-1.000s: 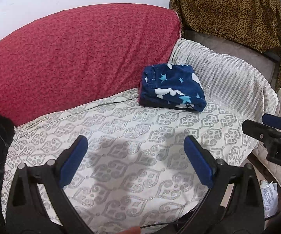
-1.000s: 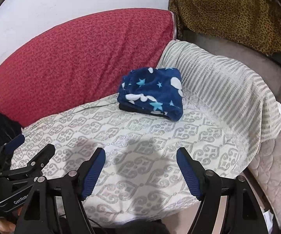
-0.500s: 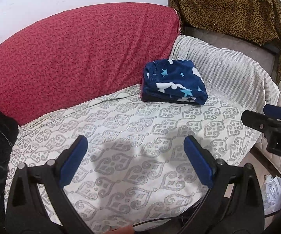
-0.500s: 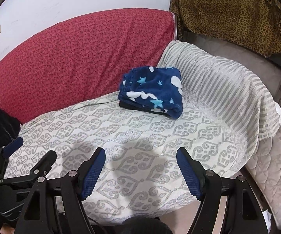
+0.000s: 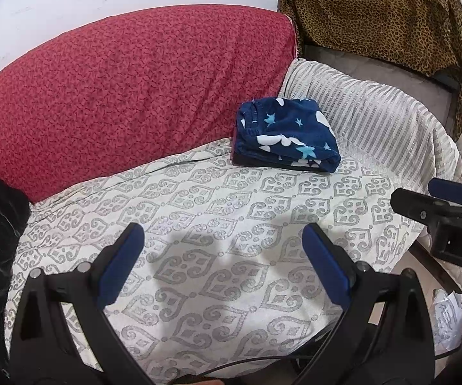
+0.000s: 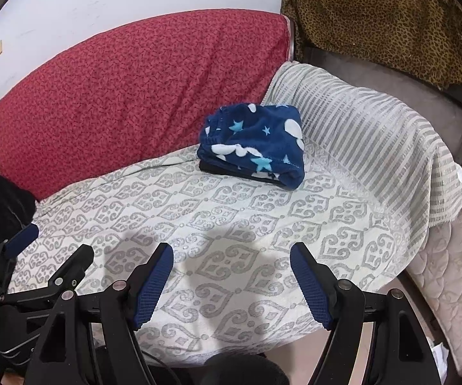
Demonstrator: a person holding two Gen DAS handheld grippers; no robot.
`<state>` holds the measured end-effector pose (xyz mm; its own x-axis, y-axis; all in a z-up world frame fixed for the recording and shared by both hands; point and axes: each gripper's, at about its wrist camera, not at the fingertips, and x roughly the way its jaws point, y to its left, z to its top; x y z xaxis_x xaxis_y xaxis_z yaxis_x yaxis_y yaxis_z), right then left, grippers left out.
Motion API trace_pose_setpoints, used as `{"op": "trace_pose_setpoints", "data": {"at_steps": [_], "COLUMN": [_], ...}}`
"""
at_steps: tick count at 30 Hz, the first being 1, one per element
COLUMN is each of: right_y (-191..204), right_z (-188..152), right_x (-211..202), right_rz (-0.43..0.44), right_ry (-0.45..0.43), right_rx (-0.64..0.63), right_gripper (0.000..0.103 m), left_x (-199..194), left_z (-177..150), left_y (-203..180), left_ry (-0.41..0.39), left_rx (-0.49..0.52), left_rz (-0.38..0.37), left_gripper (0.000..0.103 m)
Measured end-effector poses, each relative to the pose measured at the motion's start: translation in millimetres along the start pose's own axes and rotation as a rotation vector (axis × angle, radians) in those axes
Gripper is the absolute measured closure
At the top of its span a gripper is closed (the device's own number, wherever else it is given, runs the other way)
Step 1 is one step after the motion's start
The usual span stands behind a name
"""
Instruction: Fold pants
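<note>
Sitting folded at 12 o'clock, well apart from both: pants (image 6: 254, 142), long axis roughly left-right. Right gripper (image 6: 231, 284) nearer-ish, left gripper (image 5: 222, 263) alongside; both gaping, empty.

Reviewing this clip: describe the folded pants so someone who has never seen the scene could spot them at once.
Start at the big red cushion standing along the wall, then drop to the white cover with grey ornaments in front of it. At its far end, beside the grey-striped cloth, lie the pants: a small folded bundle, the only navy fleece, printed with white clouds and blue stars.
</note>
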<state>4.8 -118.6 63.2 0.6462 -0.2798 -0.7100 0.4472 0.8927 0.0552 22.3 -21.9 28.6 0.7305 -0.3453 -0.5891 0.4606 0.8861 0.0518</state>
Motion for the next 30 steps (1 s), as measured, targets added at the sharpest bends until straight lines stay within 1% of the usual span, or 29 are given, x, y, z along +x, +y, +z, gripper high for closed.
{"op": "trace_pose_setpoints", "data": {"at_steps": [30], "right_y": [0.2], "right_z": [-0.9], "right_x": [-3.3], "right_rz": [-0.003], "right_ry": [-0.003], "right_rx": [-0.008], "right_gripper": [0.026], "left_x": [-3.0], "left_z": [-0.7], "left_y": [-8.9], "left_ry": [0.001], "left_rx": [0.017], "left_rz": [-0.005], "left_gripper": [0.004]}}
